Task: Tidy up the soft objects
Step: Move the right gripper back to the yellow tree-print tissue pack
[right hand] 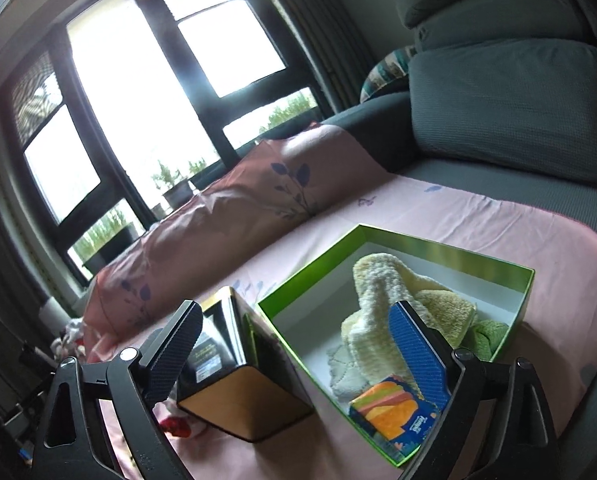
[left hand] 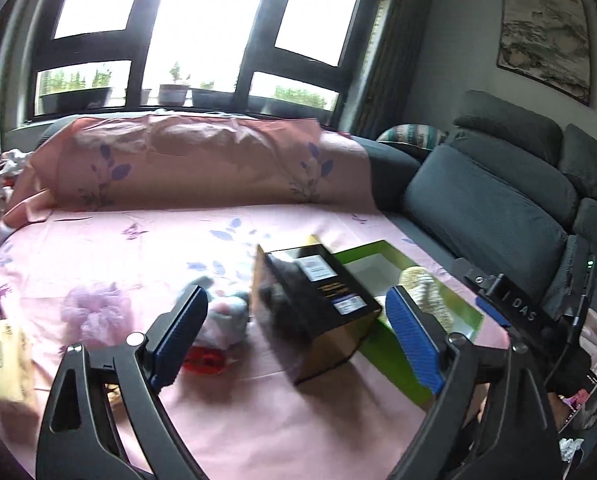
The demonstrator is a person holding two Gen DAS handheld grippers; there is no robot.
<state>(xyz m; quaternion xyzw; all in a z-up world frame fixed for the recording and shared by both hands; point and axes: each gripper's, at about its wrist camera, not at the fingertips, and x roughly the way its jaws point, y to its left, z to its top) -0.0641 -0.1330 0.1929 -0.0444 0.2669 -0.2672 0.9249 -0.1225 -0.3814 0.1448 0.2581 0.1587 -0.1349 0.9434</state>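
Both grippers, left [left hand: 298, 332] and right [right hand: 298, 350], are hanging released, grasping nothing. Cream knitted cloth [right hand: 382, 304] is lying inside green-walled cardboard box [right hand: 438, 242], sitting beside black-and-gold carton [right hand: 238, 364] on pink floral sheet [right hand: 478, 216].

A: Where does the open box [right hand: 394, 322] stand?

B: On the bed sheet [left hand: 138, 248], just right of the upright carton [right hand: 234, 364]. In it lie knitted cloths [right hand: 382, 300], with a tissue pack [right hand: 394, 412] in the near corner.

A: And left of the carton?

B: A soft toy [left hand: 226, 312] lies on the sheet. Behind all this is a long pillow [left hand: 202, 160], then the window [left hand: 202, 32]. The sofa cushions [left hand: 486, 208] are on the right.
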